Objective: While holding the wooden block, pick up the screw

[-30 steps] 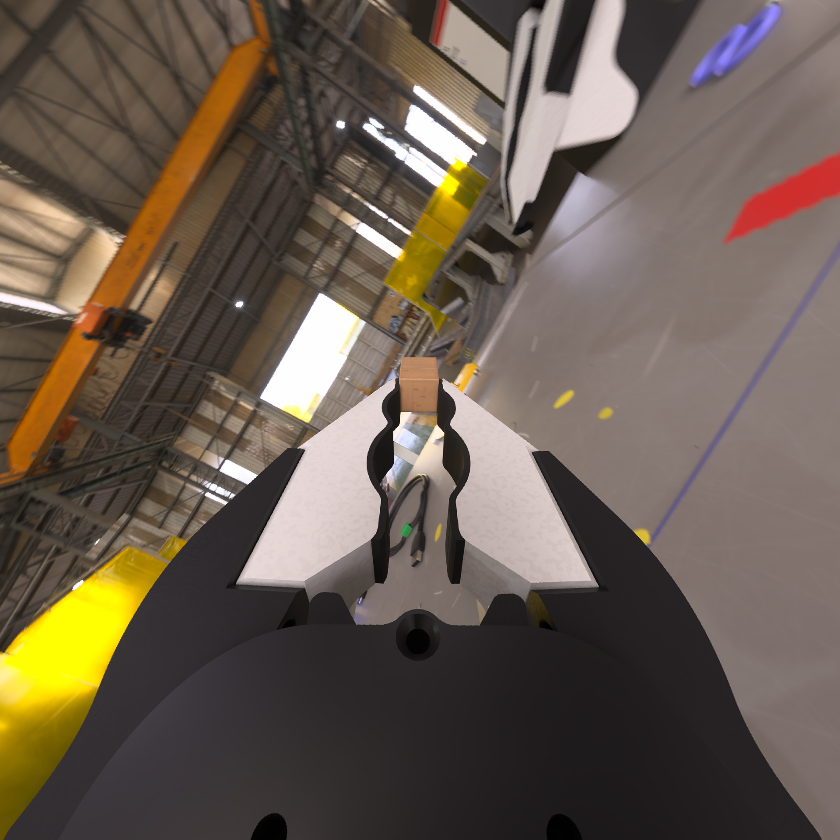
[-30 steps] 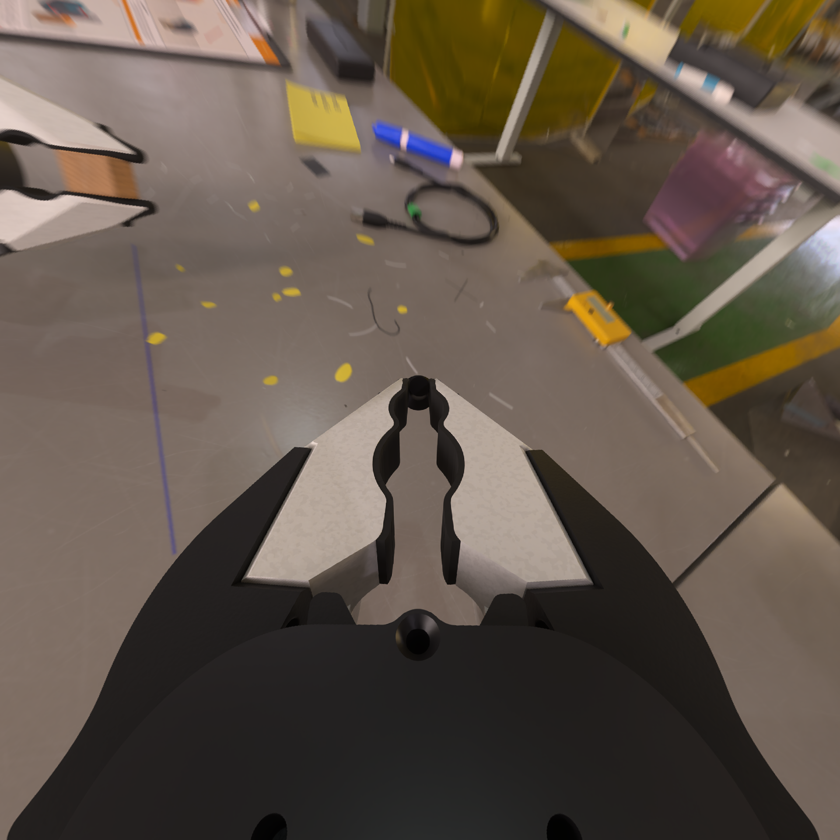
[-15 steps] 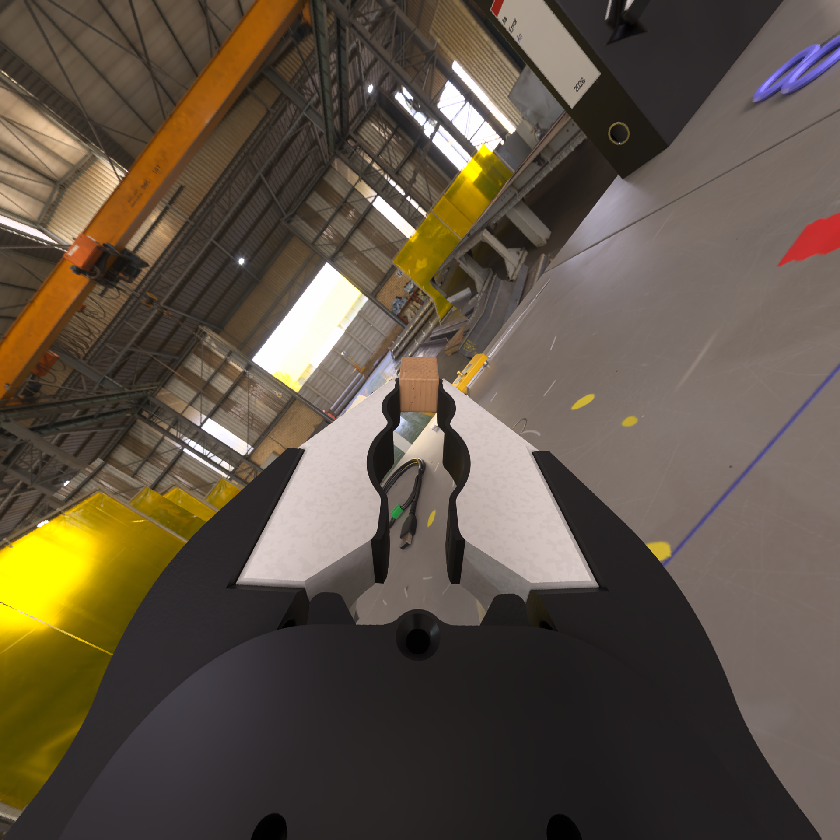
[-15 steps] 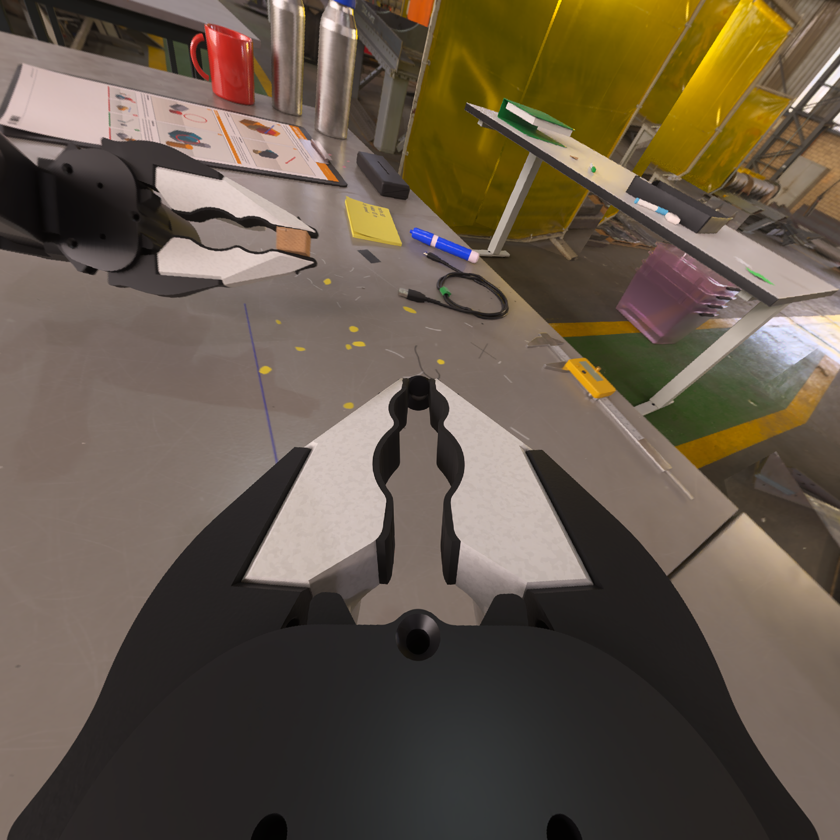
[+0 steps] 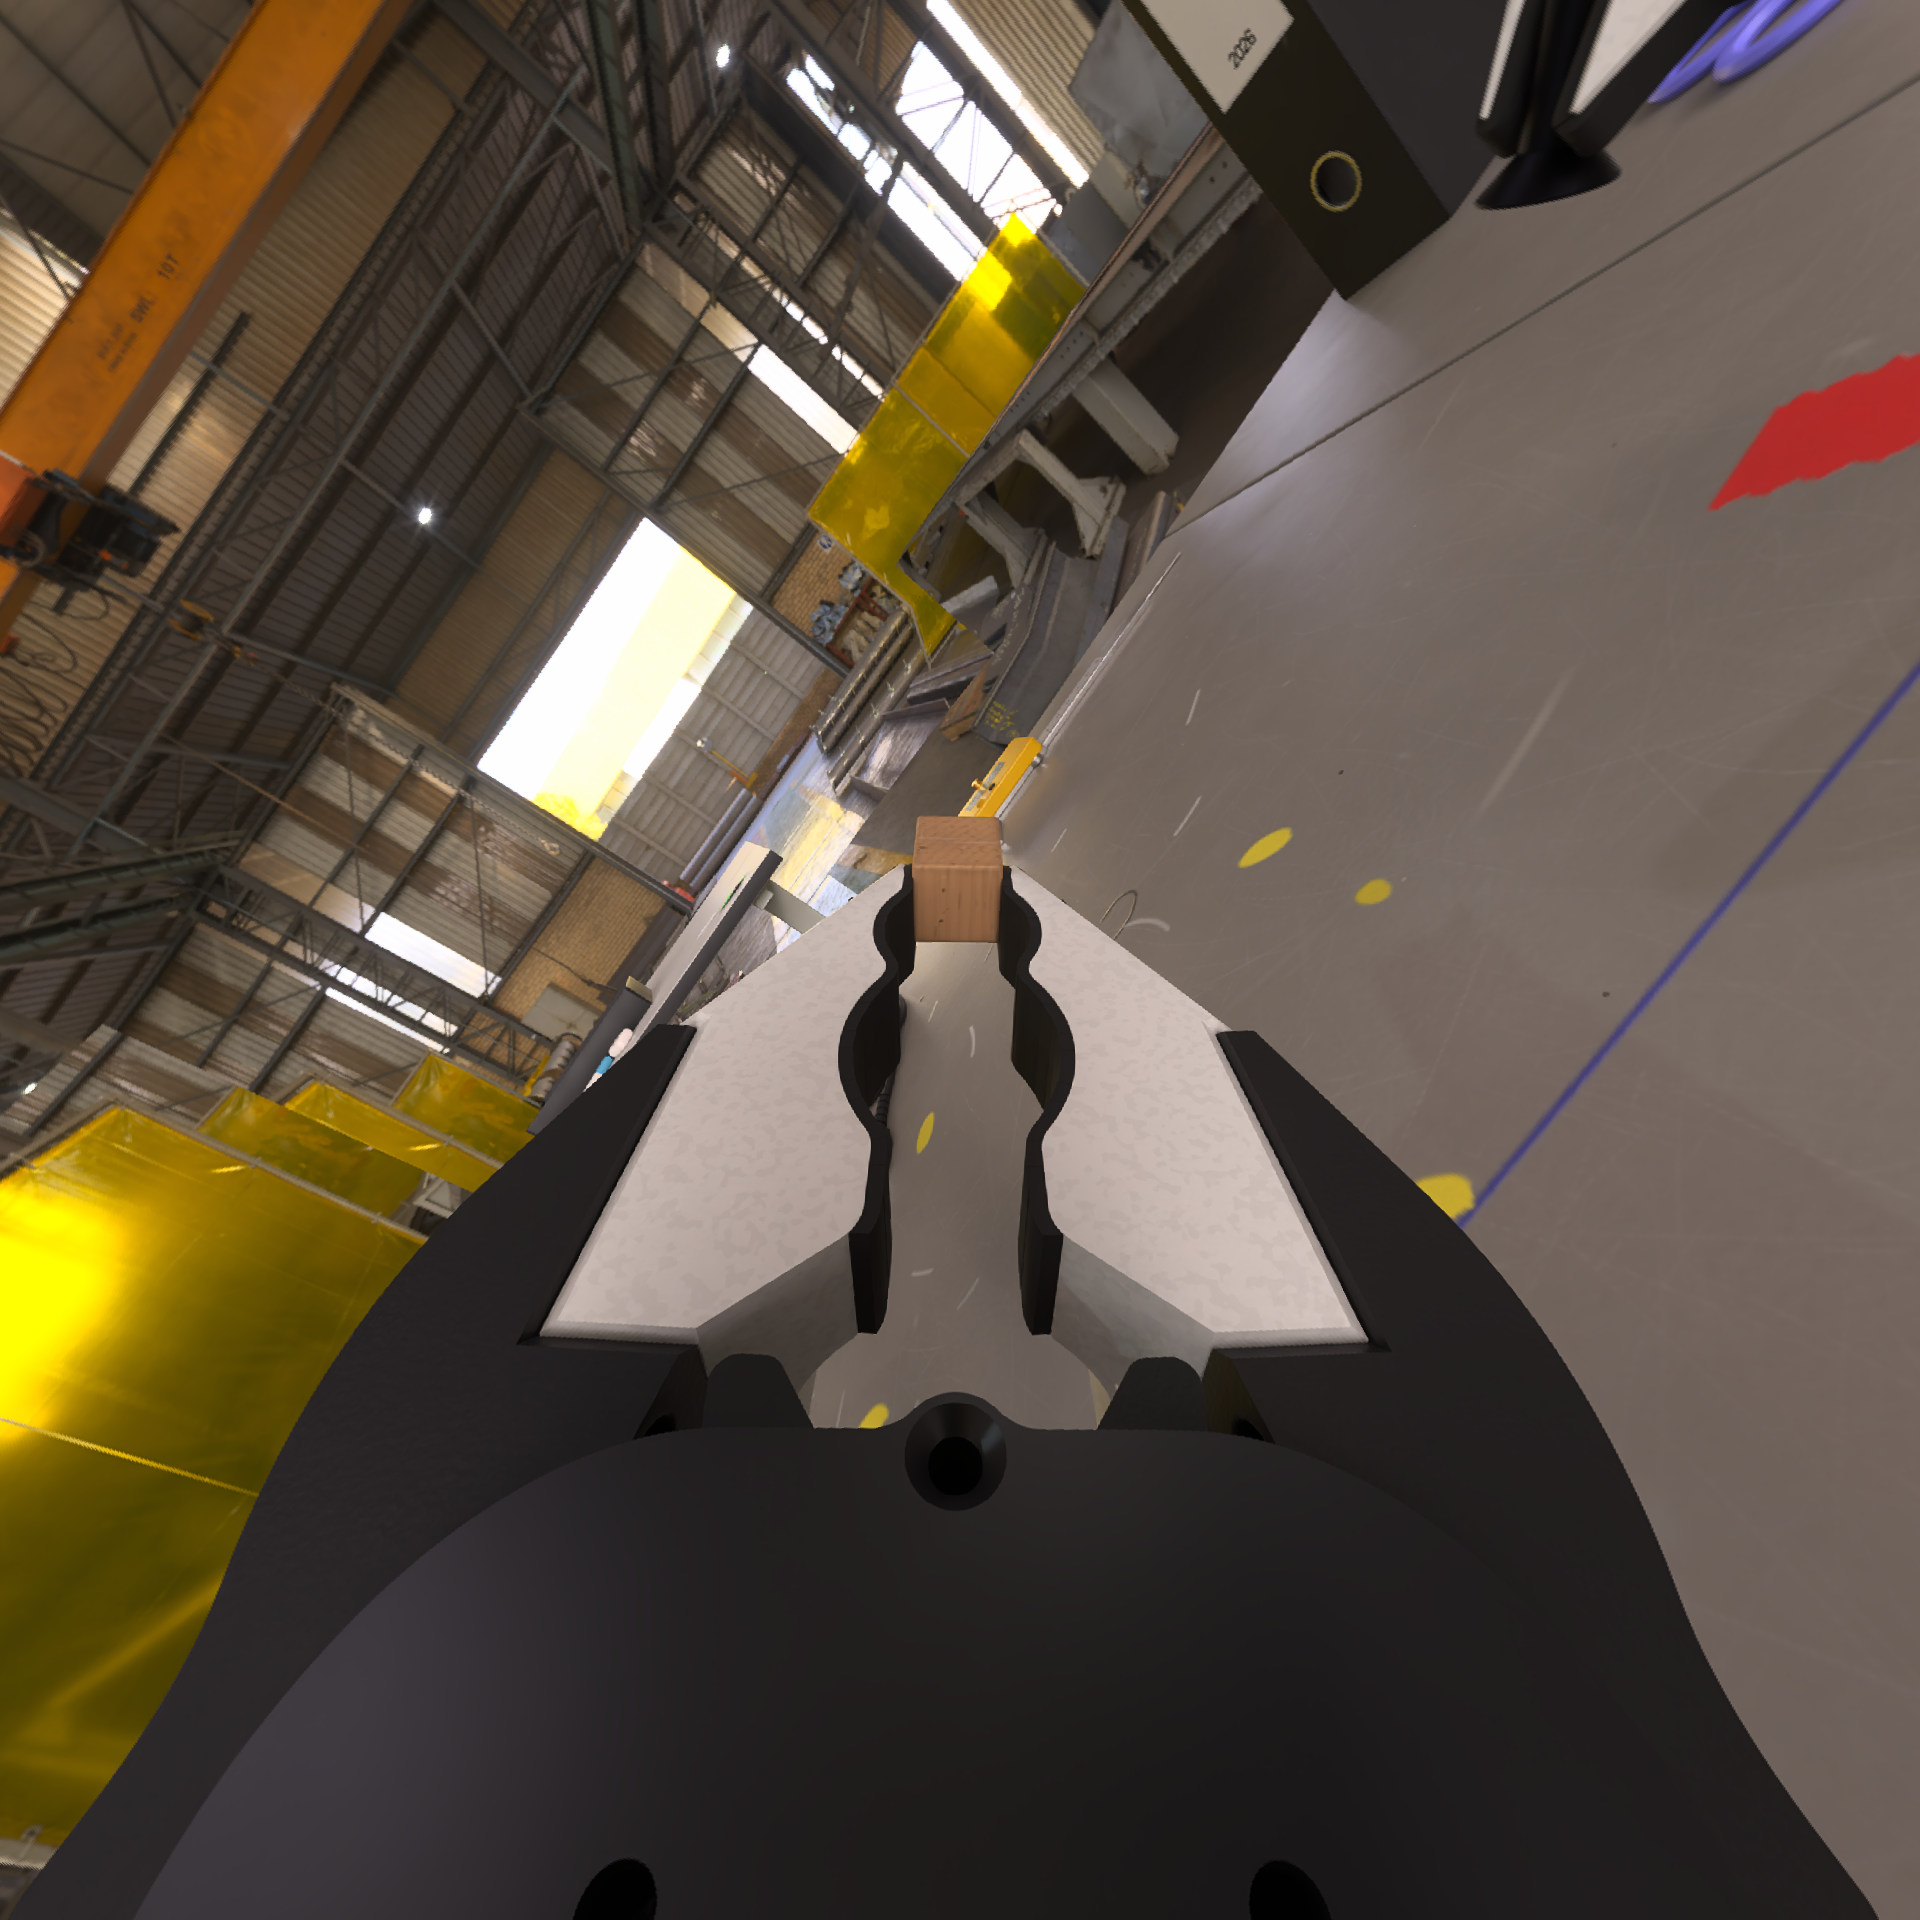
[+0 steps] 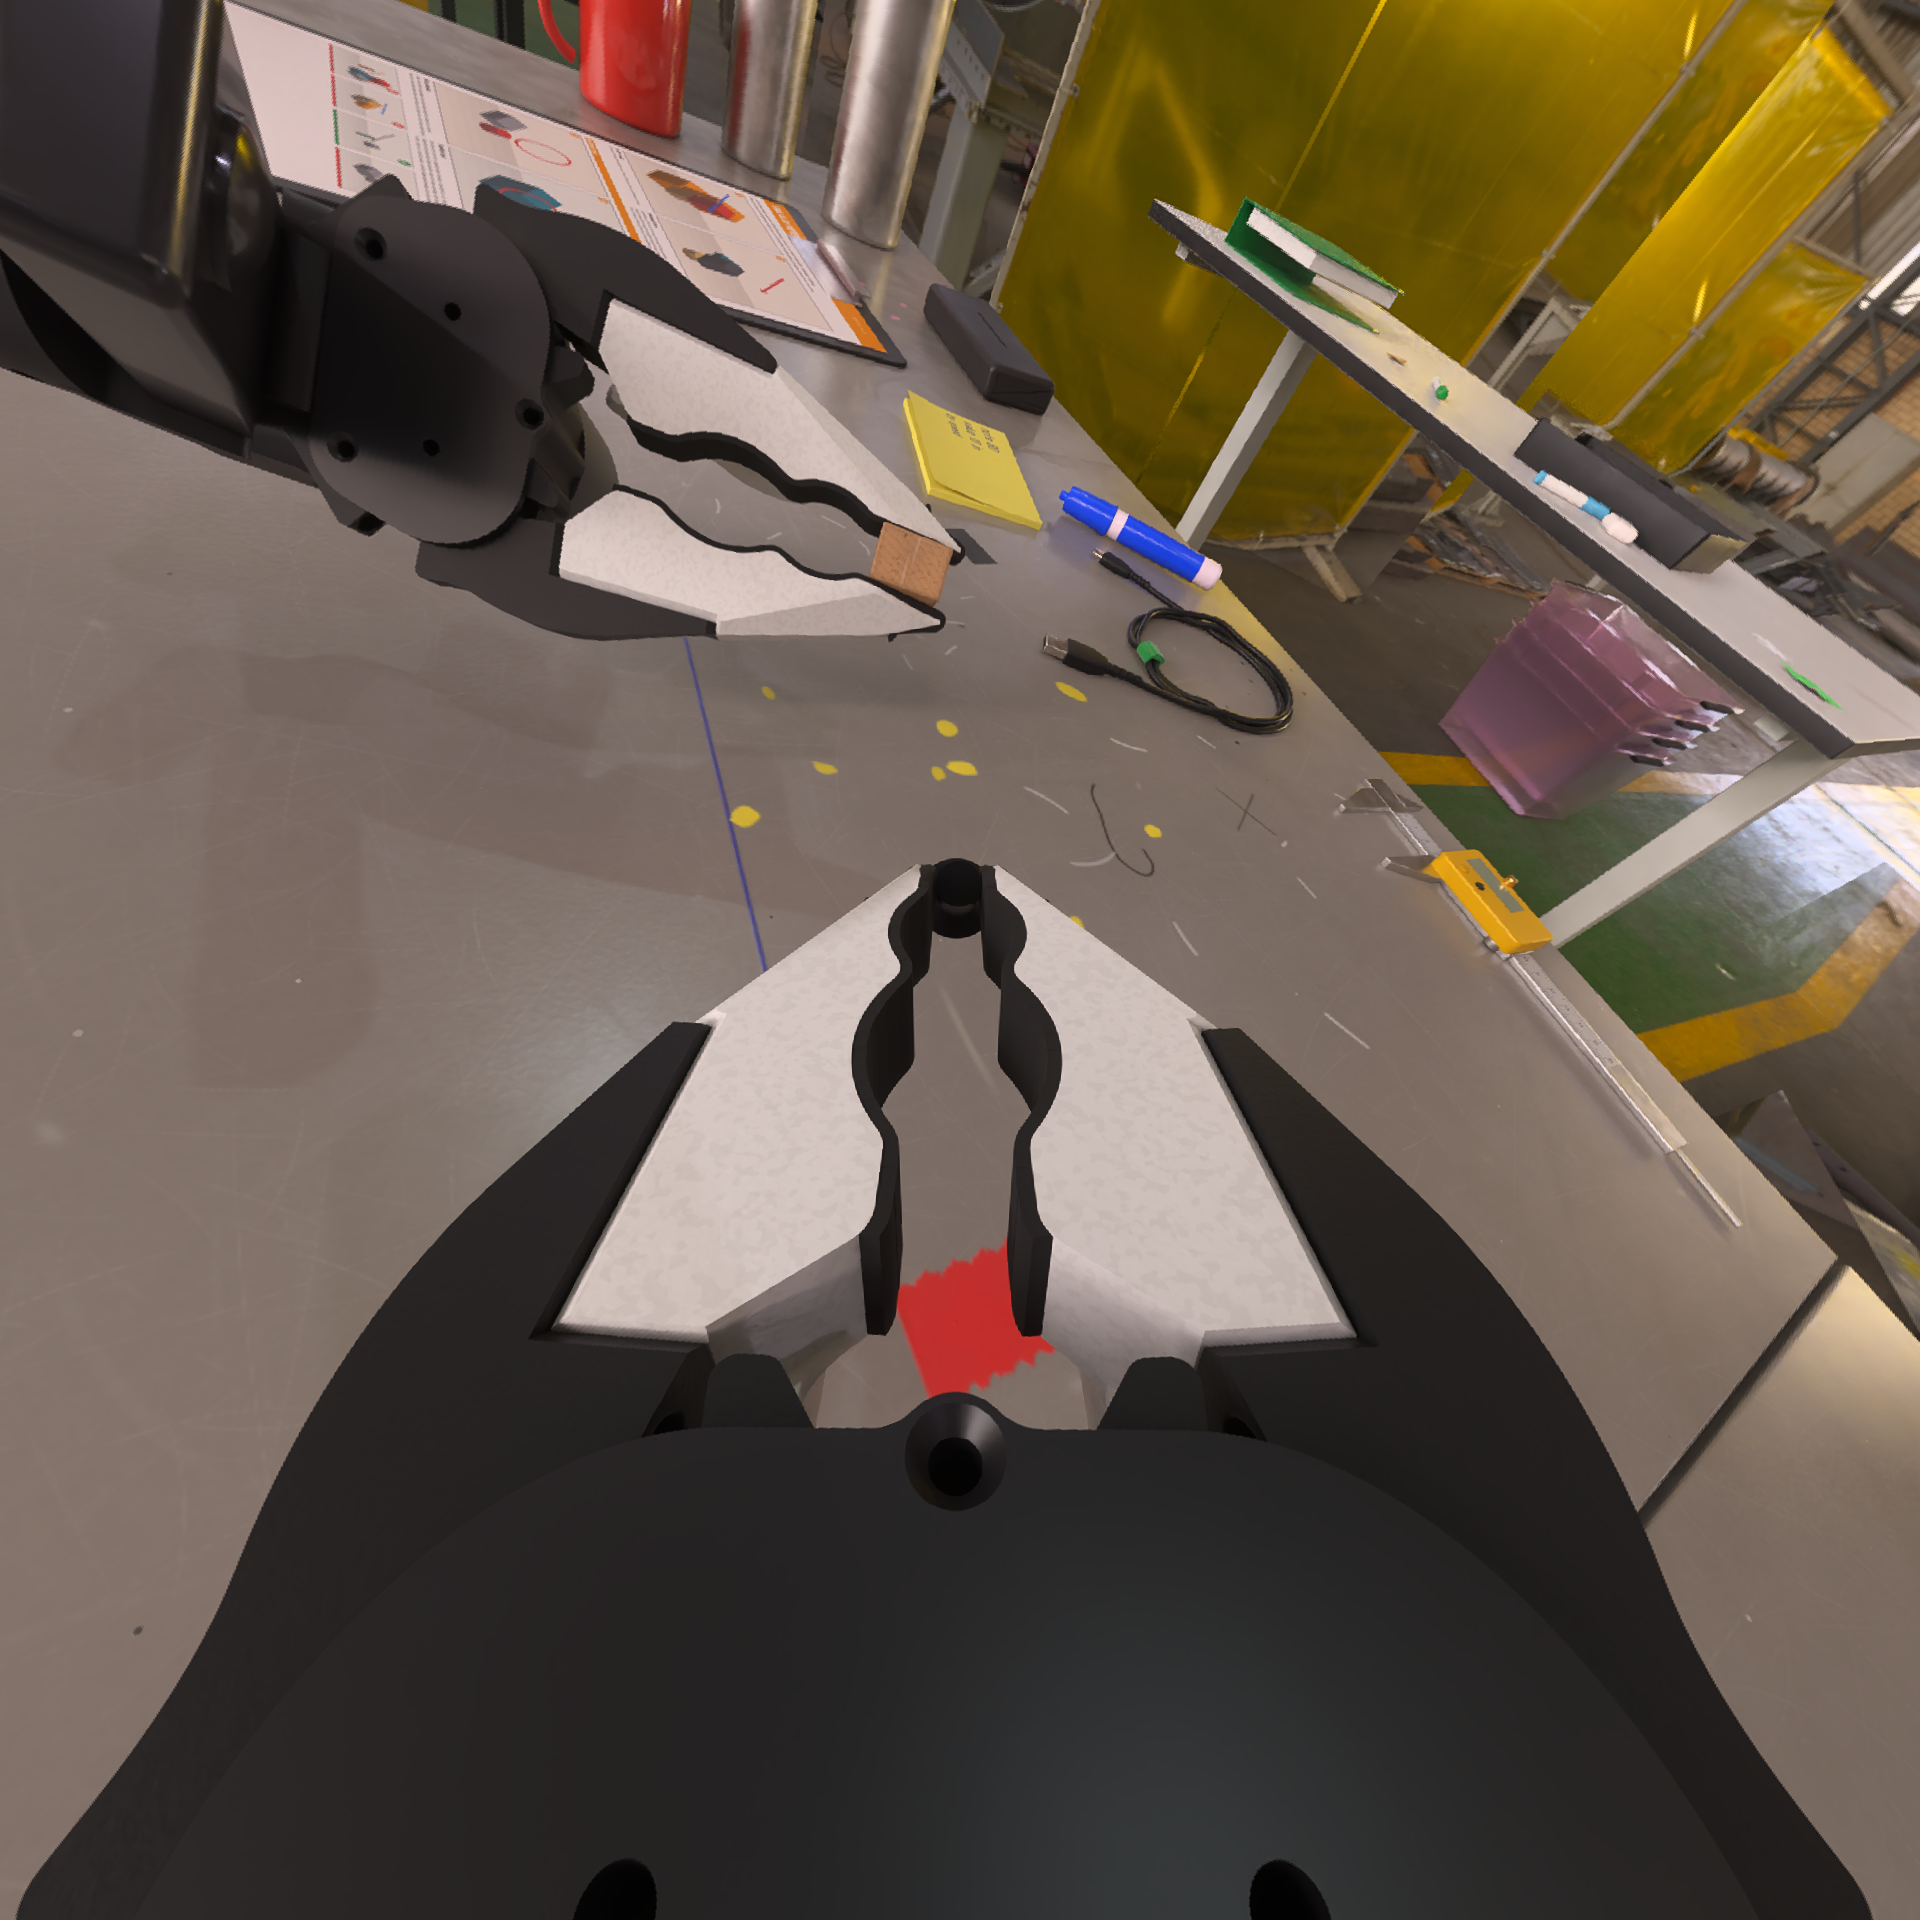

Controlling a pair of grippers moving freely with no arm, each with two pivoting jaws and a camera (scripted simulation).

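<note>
My left gripper (image 5: 956, 894) is shut on a small wooden block (image 5: 956, 881) pinched at its fingertips, held above the grey table and rolled on its side. It also shows in the right wrist view (image 6: 914, 582), with the block (image 6: 910, 561) at its tips. My right gripper (image 6: 956, 894) is shut on a small black screw (image 6: 956, 891) whose round head sits between the fingertips, lifted above the table (image 6: 312, 935).
A black coiled cable (image 6: 1205, 675), a blue marker (image 6: 1138, 535), a yellow notepad (image 6: 971, 462), an illustrated sheet (image 6: 582, 177), a red mug (image 6: 634, 52) and two steel bottles (image 6: 883, 114) lie farther back. A yellow level (image 6: 1486, 904) marks the table's right edge. A red patch (image 6: 966, 1330) lies below me.
The right gripper has risen and pulled back with the screw; the left gripper with the block now looks nearer and larger in its view. The left view has turned slightly.
</note>
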